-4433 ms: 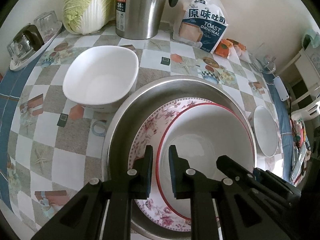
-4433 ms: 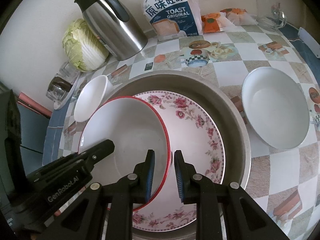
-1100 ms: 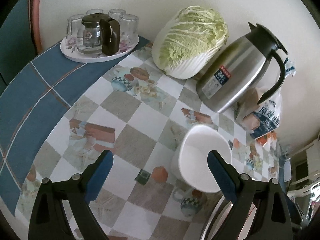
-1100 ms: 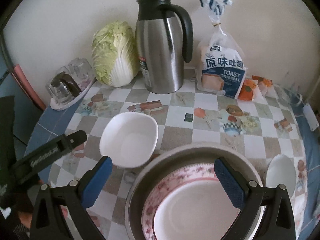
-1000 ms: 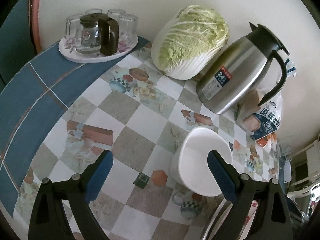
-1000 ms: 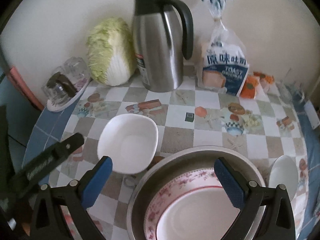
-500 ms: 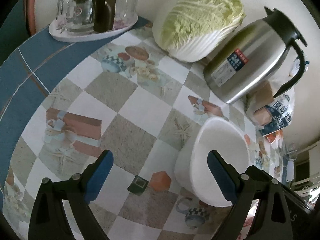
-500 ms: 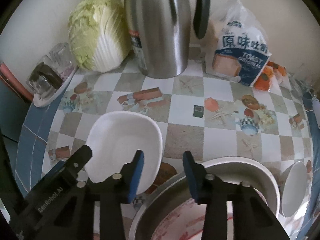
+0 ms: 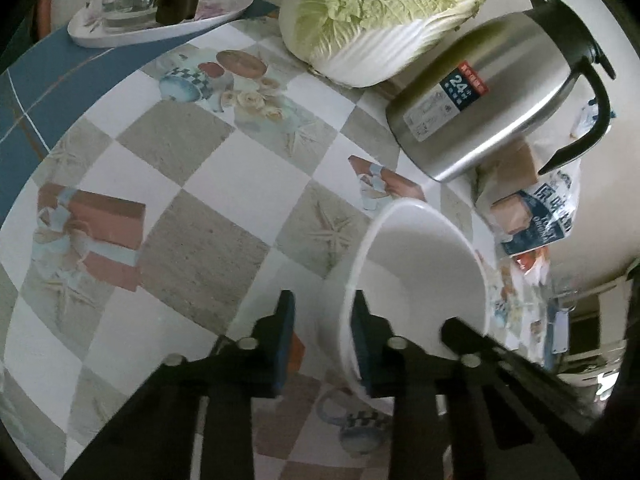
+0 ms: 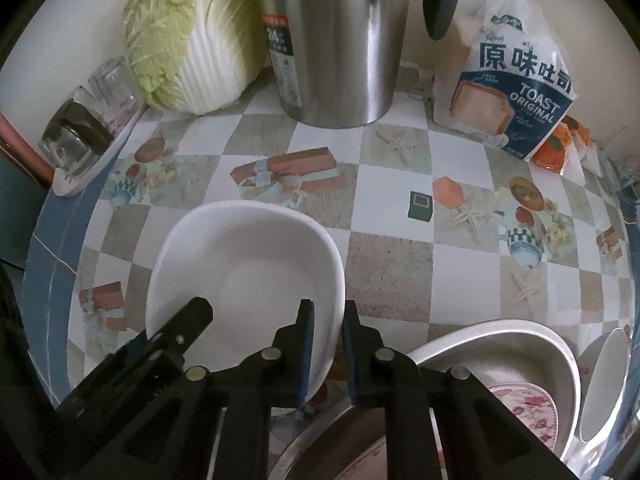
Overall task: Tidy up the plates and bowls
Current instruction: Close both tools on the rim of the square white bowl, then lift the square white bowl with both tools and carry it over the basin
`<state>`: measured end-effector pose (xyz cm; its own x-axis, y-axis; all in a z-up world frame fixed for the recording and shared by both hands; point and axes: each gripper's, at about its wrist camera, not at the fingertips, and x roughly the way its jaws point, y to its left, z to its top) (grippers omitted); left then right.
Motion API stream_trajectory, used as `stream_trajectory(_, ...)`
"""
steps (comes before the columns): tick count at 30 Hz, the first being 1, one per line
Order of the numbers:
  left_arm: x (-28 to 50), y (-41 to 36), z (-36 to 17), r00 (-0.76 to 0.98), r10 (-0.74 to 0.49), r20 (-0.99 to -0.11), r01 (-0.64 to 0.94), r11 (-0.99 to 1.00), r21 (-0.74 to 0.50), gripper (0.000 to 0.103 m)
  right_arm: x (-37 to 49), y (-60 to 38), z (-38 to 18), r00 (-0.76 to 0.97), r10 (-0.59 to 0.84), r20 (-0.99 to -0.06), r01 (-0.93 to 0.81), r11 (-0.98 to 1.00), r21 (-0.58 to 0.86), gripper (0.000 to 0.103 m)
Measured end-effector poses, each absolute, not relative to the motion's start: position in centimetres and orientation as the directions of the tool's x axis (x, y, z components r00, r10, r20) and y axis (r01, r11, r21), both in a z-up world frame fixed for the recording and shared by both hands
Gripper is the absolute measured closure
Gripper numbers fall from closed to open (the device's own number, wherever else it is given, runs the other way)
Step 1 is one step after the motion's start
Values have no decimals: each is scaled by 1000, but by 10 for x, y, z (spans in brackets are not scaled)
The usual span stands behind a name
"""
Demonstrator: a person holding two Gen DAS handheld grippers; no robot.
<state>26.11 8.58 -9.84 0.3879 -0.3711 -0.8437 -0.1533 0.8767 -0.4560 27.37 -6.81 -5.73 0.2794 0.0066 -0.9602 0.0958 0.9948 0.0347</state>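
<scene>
A white squarish bowl (image 10: 248, 268) sits on the checkered tablecloth left of the steel basin (image 10: 496, 344); it also shows in the left wrist view (image 9: 424, 264). My left gripper (image 9: 322, 340) straddles the bowl's left rim, one finger outside and one inside, narrowed around the wall. My right gripper (image 10: 328, 344) straddles the bowl's right rim the same way. The basin holds a floral plate (image 10: 524, 404). Another white bowl (image 10: 600, 384) stands at the far right edge.
A steel thermos (image 10: 332, 40), a napa cabbage (image 10: 188, 36) and a toast bag (image 10: 512, 80) line the back wall. A tray of glasses (image 10: 84, 132) sits at the back left. The table's blue border (image 9: 36, 92) curves along the left.
Both grippers dropped from the basin area toward the white bowl and narrowed from wide open onto its opposite rims.
</scene>
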Motion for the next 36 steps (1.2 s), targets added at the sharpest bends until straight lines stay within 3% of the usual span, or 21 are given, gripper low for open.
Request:
stream_trajectory(1,261,86,-97,393,-374,-840,-152,875,-460,86,274,-68,-59,274,11,-962,100,994,40,89)
stream_trajectory(6,259,94,-93,401,-367,-839,-174,869,-463,89,273,-62,-56,278,24,-960,72,996,46,89)
stream_trajectory(20,228,85,-19,499,-335,-799,-75,902,-425,88,241,-72,9,391,76,-917,58,993,107,89)
stream_trajectory(27,206,70,-6,493,-384,-781,-40,886,-461,89,212,-88,37,417,74,-906,55,993,106,89)
stream_trajectory(36,170,53,21,538,-345,-769,20,917,-398,89,171,-99,54,459,79,-885,38,993,109,89)
